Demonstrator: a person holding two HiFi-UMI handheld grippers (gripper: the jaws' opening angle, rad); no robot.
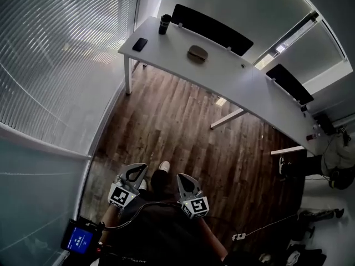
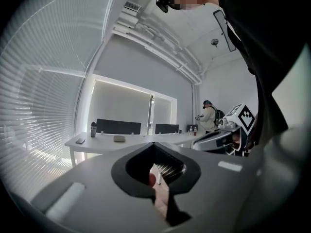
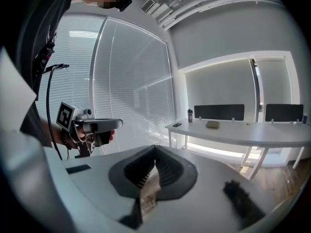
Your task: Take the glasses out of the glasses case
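The glasses case (image 1: pixel 197 53), a closed brownish oval, lies on the long white table (image 1: pixel 233 82) across the room. It shows small and far off in the left gripper view (image 2: pixel 119 139) and the right gripper view (image 3: pixel 212 124). My left gripper (image 1: pixel 136 173) and right gripper (image 1: pixel 186 183) are held side by side close to my body, above the wood floor and well away from the table. The left gripper (image 2: pixel 154 145) is shut with nothing in it. The right gripper (image 3: pixel 155 148) also has its ridged pads together and holds nothing.
A dark cup (image 1: pixel 164 24) and a black phone (image 1: pixel 140 44) sit on the table's left end. Black partition screens (image 1: pixel 211 29) stand along its far edge. Window blinds (image 1: pixel 55 49) run down the left side. Another person (image 1: pixel 338 157) stands at the right, and a cable (image 1: pixel 260 229) lies on the floor.
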